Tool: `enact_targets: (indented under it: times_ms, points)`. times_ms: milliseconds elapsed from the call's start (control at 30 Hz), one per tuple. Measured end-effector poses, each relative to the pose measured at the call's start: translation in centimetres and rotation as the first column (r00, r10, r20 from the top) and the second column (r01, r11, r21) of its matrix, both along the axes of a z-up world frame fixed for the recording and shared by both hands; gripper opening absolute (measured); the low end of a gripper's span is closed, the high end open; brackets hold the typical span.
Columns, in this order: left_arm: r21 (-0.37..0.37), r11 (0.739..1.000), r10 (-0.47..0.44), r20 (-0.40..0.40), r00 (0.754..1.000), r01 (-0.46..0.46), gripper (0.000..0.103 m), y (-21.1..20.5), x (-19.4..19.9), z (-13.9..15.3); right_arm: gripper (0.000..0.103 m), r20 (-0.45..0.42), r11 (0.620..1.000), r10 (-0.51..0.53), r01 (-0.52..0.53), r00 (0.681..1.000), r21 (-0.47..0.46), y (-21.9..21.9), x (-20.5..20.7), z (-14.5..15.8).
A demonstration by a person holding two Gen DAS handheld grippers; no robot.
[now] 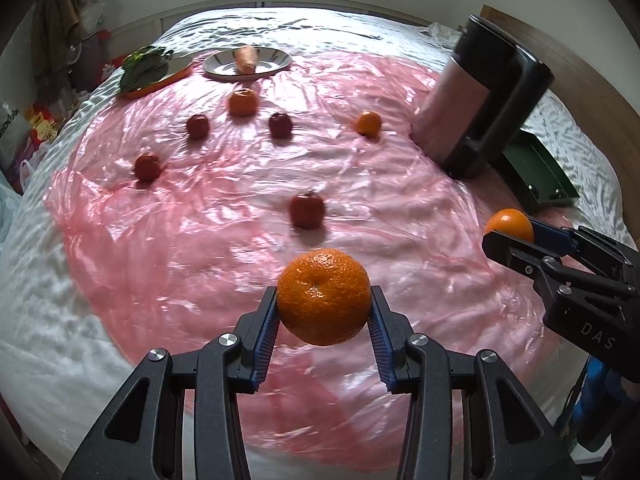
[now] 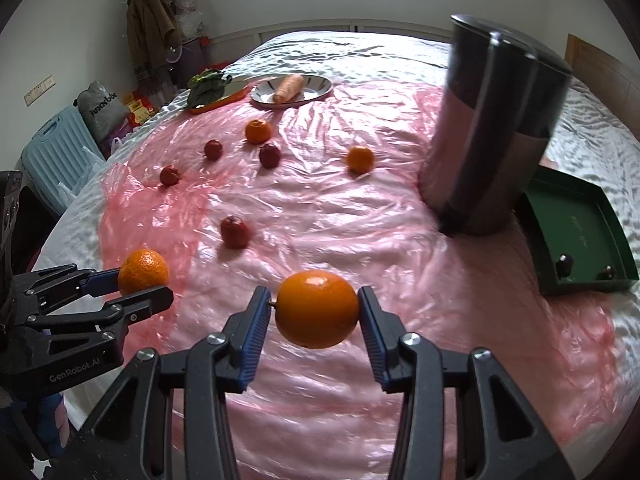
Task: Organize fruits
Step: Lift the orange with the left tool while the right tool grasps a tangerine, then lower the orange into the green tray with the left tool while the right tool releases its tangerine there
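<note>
Left claw (image 1: 324, 300) is clamped on one orange (image 1: 324, 297), right claw (image 2: 316, 312) on another (image 2: 317, 308), both lifted over the bed's near edge. Two oranges and four red fruits lie unsorted mid-bed on the pink sheet (image 2: 360, 216); the green tray (image 2: 580, 232) at the right edge holds two dark fruits.

We see a pink plastic sheet (image 2: 320, 216) spread over a white bed (image 2: 360, 48). A tall shiny can (image 2: 492, 128) stands on it. Beside the can lies a green tray (image 2: 580, 232). Far back, a carrot (image 2: 288, 87) lies on a plate (image 2: 320, 88), near a leafy green (image 2: 206, 84).
</note>
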State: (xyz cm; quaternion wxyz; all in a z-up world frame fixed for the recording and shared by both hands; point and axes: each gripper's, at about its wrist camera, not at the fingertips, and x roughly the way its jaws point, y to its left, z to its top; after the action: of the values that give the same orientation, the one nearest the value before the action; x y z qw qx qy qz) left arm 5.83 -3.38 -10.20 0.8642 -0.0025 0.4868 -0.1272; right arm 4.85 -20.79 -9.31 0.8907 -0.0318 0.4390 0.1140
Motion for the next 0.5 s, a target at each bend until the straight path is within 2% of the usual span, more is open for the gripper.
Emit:
enact_targets:
  times_ms: [333, 500]
  points:
    - [0.023, 0.996, -0.084, -0.02, 0.996, 0.084, 0.038, -6.3, -0.8, -0.3, 0.074, 0.005, 0.996, -0.081, 0.081, 0.997, 0.04, -5.8, -0.9, -0.3]
    - [0.028, 0.987, -0.155, -0.018, 0.988, 0.155, 0.038, -10.1, -1.2, 0.2, 0.074, 0.021, 0.989, -0.138, 0.137, 0.99, 0.054, -9.4, -0.8, -0.1]
